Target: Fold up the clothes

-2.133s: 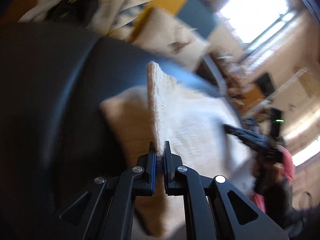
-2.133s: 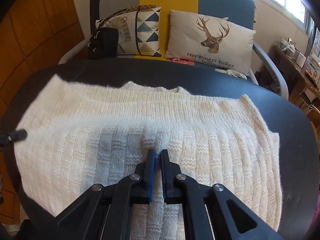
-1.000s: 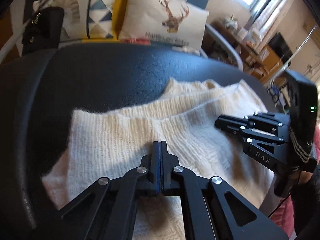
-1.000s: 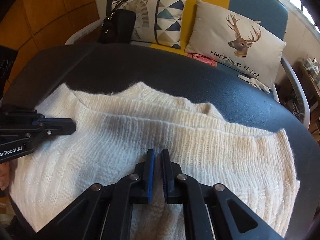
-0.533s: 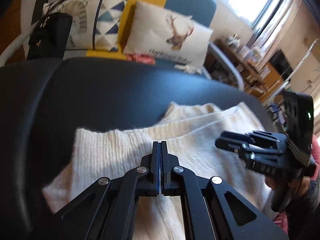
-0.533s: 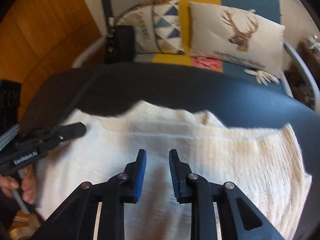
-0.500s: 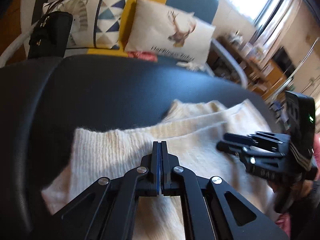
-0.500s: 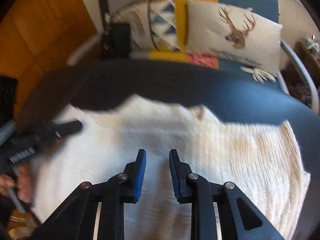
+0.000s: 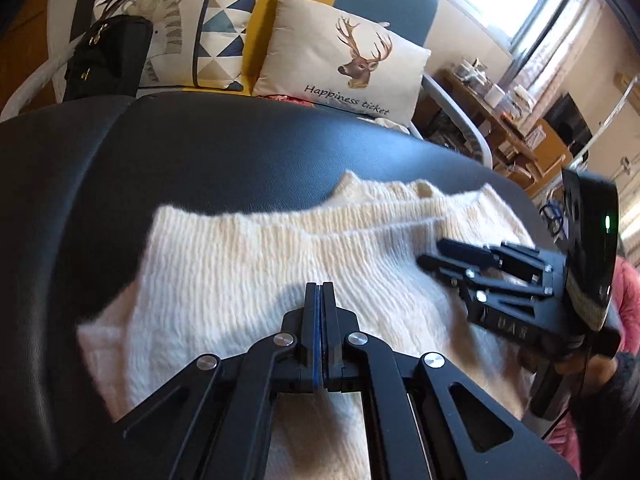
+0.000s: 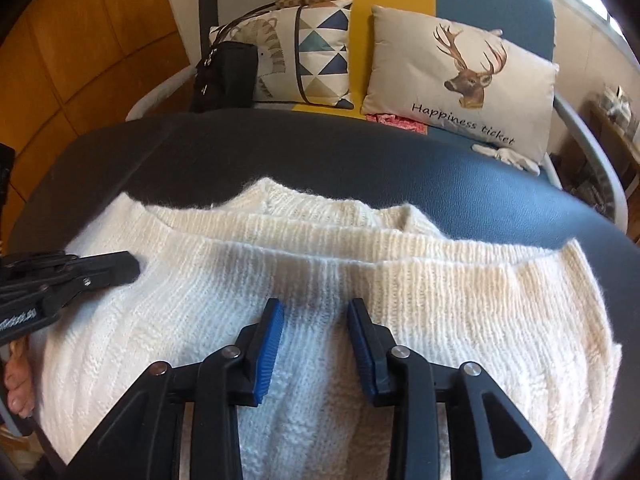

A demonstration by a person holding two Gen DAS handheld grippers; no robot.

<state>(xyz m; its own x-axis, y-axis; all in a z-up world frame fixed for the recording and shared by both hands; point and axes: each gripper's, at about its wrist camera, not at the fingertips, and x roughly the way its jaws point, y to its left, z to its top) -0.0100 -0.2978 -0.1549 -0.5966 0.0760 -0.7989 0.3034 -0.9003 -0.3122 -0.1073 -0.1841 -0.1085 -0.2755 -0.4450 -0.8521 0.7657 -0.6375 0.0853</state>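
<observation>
While the cream knit sweater (image 10: 400, 300) lies folded on the black table (image 9: 240, 152), R gripper (image 10: 316, 312) tilts steeply down just over it, jaws just been opening w/ nothing between, and L gripper (image 9: 319, 292) sits fully closed, empty, angled down alongside.

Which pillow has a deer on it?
The beige cushion on the right, printed with a deer head and "Happiness ticket". The other cushion, to its left beside the black bag, has blue and tan triangles.

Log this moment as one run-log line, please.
sweater: folded on black table | left gripper: shut, empty | right gripper: jaws just opening, sweater released
</observation>
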